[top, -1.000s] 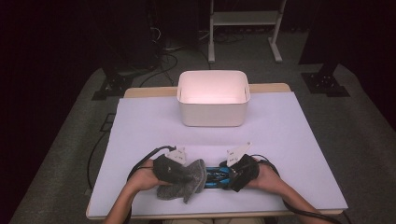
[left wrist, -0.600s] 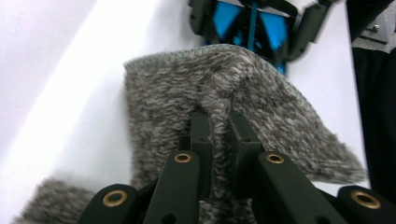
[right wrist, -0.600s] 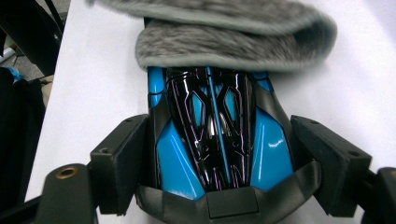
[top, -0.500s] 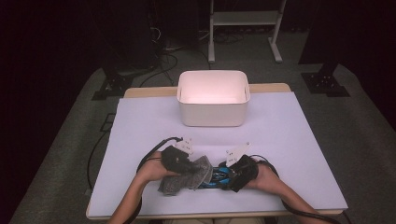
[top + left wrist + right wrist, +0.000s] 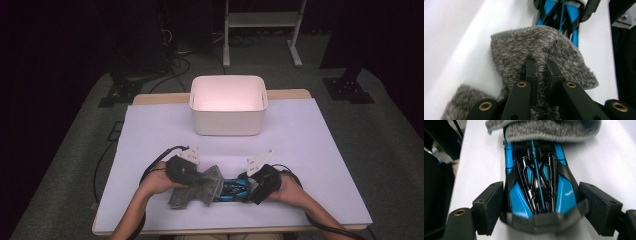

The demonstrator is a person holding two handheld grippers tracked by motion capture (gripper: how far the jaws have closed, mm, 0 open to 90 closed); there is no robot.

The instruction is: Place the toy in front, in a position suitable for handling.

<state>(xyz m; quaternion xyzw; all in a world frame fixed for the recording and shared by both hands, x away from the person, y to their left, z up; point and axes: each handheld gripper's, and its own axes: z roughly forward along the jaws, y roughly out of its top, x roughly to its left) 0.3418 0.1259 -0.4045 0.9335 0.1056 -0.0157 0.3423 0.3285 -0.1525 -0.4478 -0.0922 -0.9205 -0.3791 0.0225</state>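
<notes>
Left gripper point(image 5: 541, 72) pinches grey cloth point(image 5: 544, 47); right gripper point(image 5: 541, 207) clamps toy car point(image 5: 537, 187)

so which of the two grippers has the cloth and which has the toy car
The left gripper is pinched shut on the grey cloth; the right gripper clamps the blue toy car by its sides.

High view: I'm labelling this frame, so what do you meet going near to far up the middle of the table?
Blue and black toy car → bare white table cover → white bin → wooden table edge behind it.
</notes>
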